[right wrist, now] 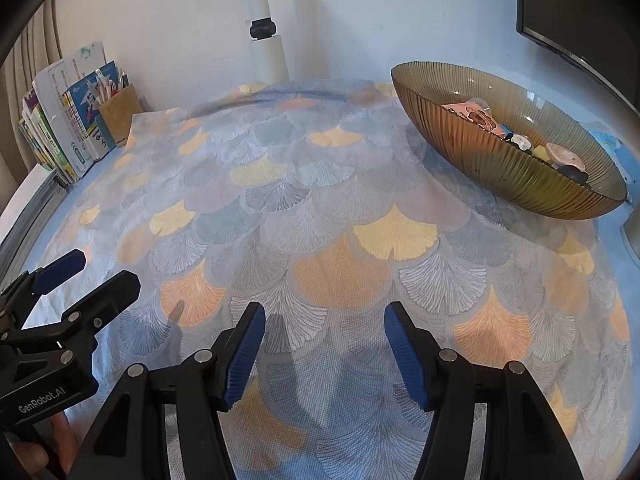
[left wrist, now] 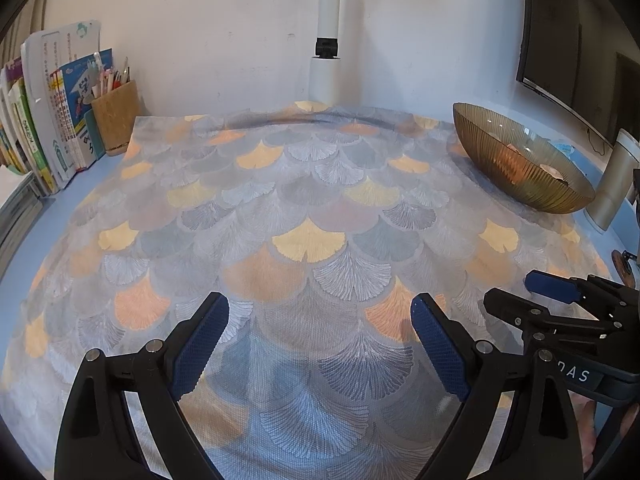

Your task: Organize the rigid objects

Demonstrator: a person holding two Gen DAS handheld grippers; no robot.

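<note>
The amber ribbed glass bowl (right wrist: pixel 508 152) is sitting at the far right of the counter (left wrist: pixel 24 248), on the edge of the fan-patterned mat (right wrist: pixel 320 240), and the small rigid objects (right wrist: pixel 520 140) are lying inside it: a pink card-like piece, a yellow block, a few pale rounded bits and something dark that I cannot make out. In the left wrist view the same bowl (left wrist: pixel 520 160) is showing only a hint of its contents through the glass.

My right fingers (right wrist: pixel 324 356) are hovering over the bare mat, standing moderately apart with nothing between the blue pads. My left fingers (left wrist: pixel 320 348) are spread wide, also over the empty mat, gripping nothing. Each tool is showing at the edge of the other's view, so they are side by side, well short of the bowl.

Beyond the mat, a white post (left wrist: pixel 328 40) is rising along the wall. At the far left, a brown pen holder (left wrist: pixel 116 116) is standing beside a row of upright books (left wrist: pixel 52 112). A dark monitor (left wrist: pixel 580 40) is filling the upper right corner.
</note>
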